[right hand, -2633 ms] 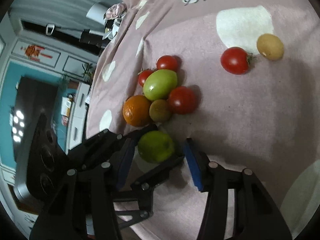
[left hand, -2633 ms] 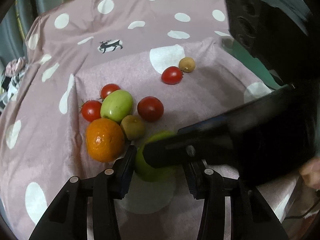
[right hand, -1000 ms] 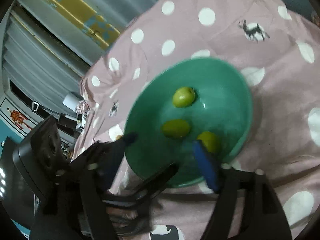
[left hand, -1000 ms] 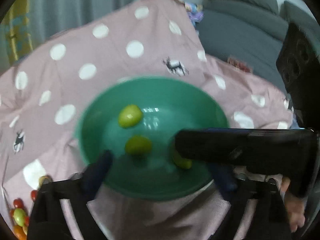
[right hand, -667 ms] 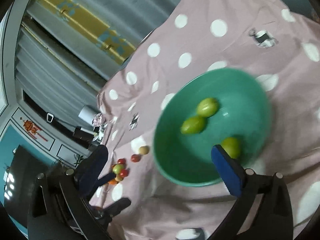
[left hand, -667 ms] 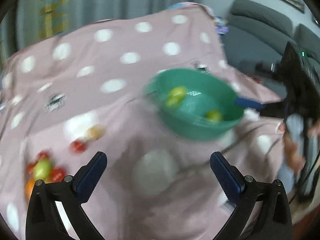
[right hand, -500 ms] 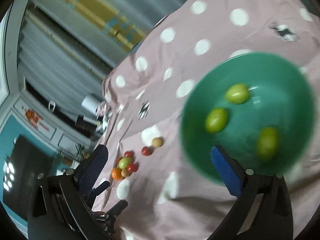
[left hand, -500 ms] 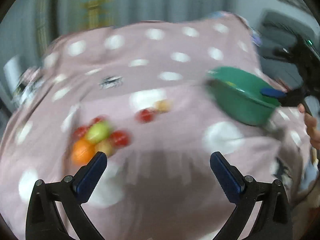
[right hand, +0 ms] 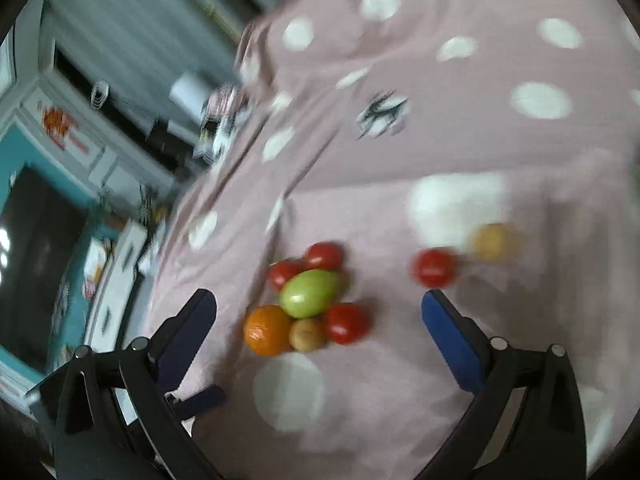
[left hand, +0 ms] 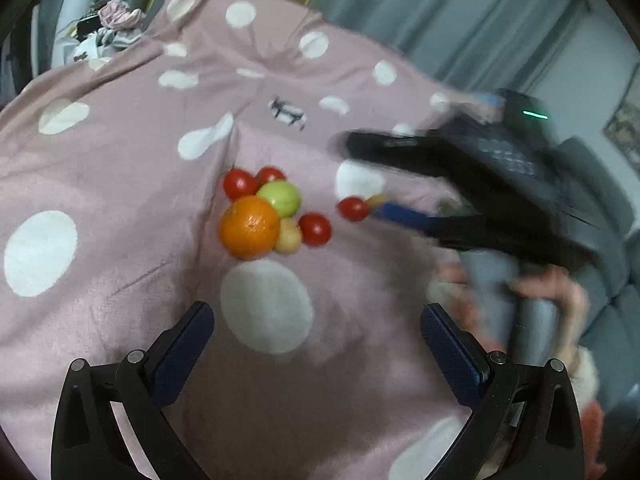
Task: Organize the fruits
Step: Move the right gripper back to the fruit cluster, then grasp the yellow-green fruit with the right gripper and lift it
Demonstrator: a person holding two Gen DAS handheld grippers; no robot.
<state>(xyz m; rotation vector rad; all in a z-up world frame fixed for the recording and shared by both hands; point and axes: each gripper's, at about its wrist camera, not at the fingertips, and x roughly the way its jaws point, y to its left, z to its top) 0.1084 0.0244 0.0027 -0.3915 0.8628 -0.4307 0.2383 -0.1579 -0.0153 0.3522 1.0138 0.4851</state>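
A cluster of fruit lies on the pink polka-dot cloth (left hand: 100,184): an orange (left hand: 249,227), a green fruit (left hand: 280,198), a small tan fruit (left hand: 289,239) and red tomatoes (left hand: 316,229). A lone tomato (left hand: 353,209) lies to their right. My left gripper (left hand: 316,344) is open and empty, above and short of the cluster. My right gripper (right hand: 318,328) is open and empty over the same cluster: orange (right hand: 267,330), green fruit (right hand: 310,293). A lone tomato (right hand: 434,267) and a tan fruit (right hand: 492,242) lie right of it. The right gripper body (left hand: 480,184) shows blurred in the left view.
The cloth hangs over furniture with grey curtains (left hand: 440,20) behind. A cabinet and a dark screen (right hand: 36,256) stand at the left of the right wrist view. A grey sofa (left hand: 608,200) is at the right. The green bowl is out of view.
Both grippers have swung away from the green bowl with its green fruits and back over the fruit cluster. Both stay open and empty.
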